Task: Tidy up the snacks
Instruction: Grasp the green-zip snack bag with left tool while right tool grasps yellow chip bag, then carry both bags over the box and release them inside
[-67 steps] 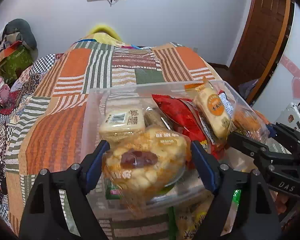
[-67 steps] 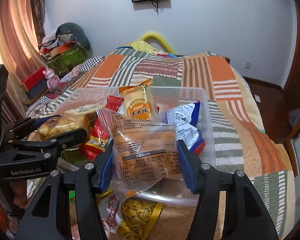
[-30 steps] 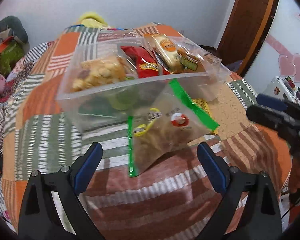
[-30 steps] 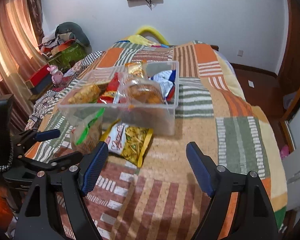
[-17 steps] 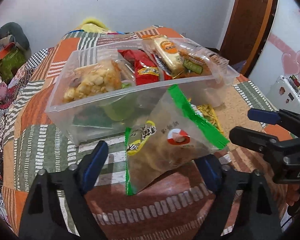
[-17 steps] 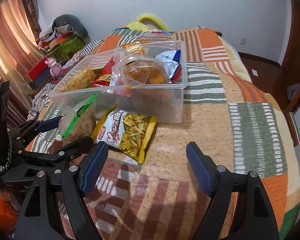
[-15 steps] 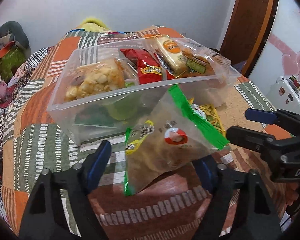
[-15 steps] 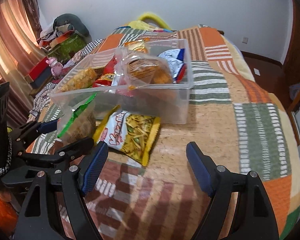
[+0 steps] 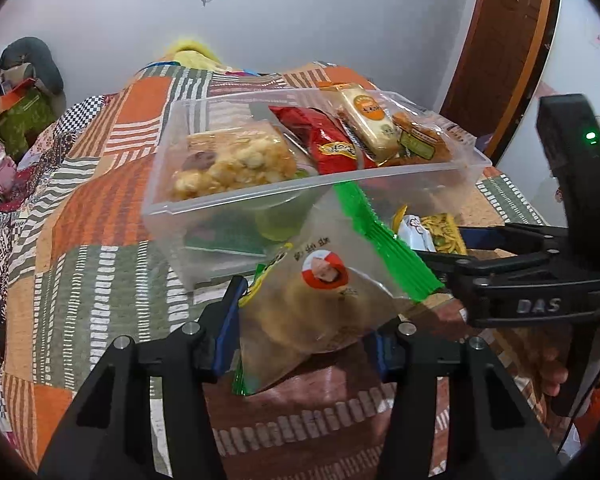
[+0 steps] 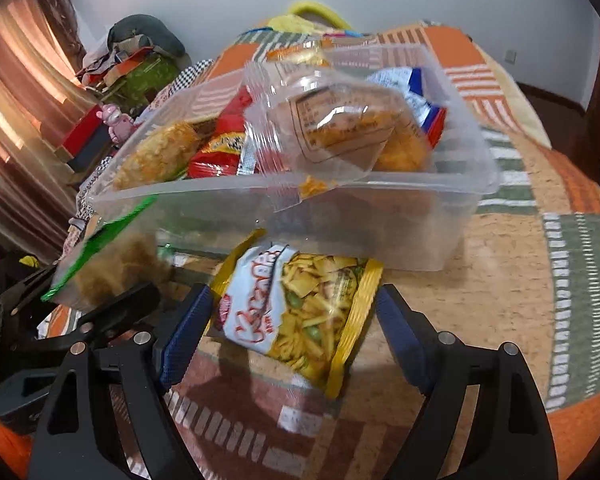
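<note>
A clear bag of pale snacks with a green edge (image 9: 320, 304) leans against the front of a clear plastic tub (image 9: 300, 188). My left gripper (image 9: 304, 332) is closing on that bag, and both blue pads press its lower sides. A yellow bag of fried sticks (image 10: 300, 308) lies flat on the bedspread in front of the tub (image 10: 260, 200). My right gripper (image 10: 292, 320) straddles it, jaws opening, pads just clear of its edges. The tub holds a popcorn-like bag (image 9: 232, 160), a red packet (image 9: 332, 144), a golden packet (image 9: 368, 120) and a clear bag of orange cakes (image 10: 340, 128).
Everything rests on a patchwork bedspread (image 9: 100, 208) in orange, green and white. A brown door (image 9: 500, 60) stands at the right. Piled clutter (image 10: 140, 68) and a pink toy (image 10: 116, 120) sit beyond the bed's left side. A hand (image 9: 552, 376) grips the right tool.
The left gripper moved in on the green-edged bag and its jaws closed from wide open onto it. The right gripper came forward and down until the yellow bag lay between its fingers.
</note>
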{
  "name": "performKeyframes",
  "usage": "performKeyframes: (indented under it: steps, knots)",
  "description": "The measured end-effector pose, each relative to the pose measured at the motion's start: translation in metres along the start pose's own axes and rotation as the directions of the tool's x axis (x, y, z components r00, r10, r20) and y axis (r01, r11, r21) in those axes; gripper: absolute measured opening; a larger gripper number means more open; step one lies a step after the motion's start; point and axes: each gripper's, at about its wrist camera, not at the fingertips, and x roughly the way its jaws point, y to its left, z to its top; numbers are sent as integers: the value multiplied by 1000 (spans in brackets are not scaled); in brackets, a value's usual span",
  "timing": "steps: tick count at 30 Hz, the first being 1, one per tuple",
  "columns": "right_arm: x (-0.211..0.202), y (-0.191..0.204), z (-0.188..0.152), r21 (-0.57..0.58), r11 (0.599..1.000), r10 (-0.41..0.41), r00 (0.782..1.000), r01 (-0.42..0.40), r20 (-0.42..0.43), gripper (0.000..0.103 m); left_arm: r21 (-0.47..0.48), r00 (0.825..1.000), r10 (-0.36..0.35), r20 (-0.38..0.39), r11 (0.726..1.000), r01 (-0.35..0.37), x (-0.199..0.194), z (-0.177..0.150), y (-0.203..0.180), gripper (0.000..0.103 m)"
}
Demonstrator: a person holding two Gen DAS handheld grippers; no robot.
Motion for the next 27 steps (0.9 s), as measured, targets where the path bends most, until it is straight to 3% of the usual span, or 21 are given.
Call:
performKeyframes:
  steps: [5, 7, 9, 17, 27]
  knots:
    - [3, 10, -4, -50, 998, -37, 999, 37, 0, 83, -9, 1000, 2, 3, 1000, -2, -2, -3, 4, 52]
    - [1, 9, -2, -57, 998, -20, 1000, 20, 5, 73, -12, 1000, 2, 4, 1000, -2, -2, -2, 3, 52]
    - [-1, 9, -2, -59, 998, -3, 1000, 3, 5, 50, -13, 1000, 3, 4, 1000, -3, -3, -2, 3, 52]
    - [-25, 9, -6, -64, 998, 32, 998, -29, 51, 28, -5, 999, 3, 36, 1000, -2, -21, 0, 2, 51]
    - [-58, 19, -4, -103, 995, 8, 990, 7, 143, 25, 1, 991, 3, 136, 1000, -4, -61, 19, 3, 51]
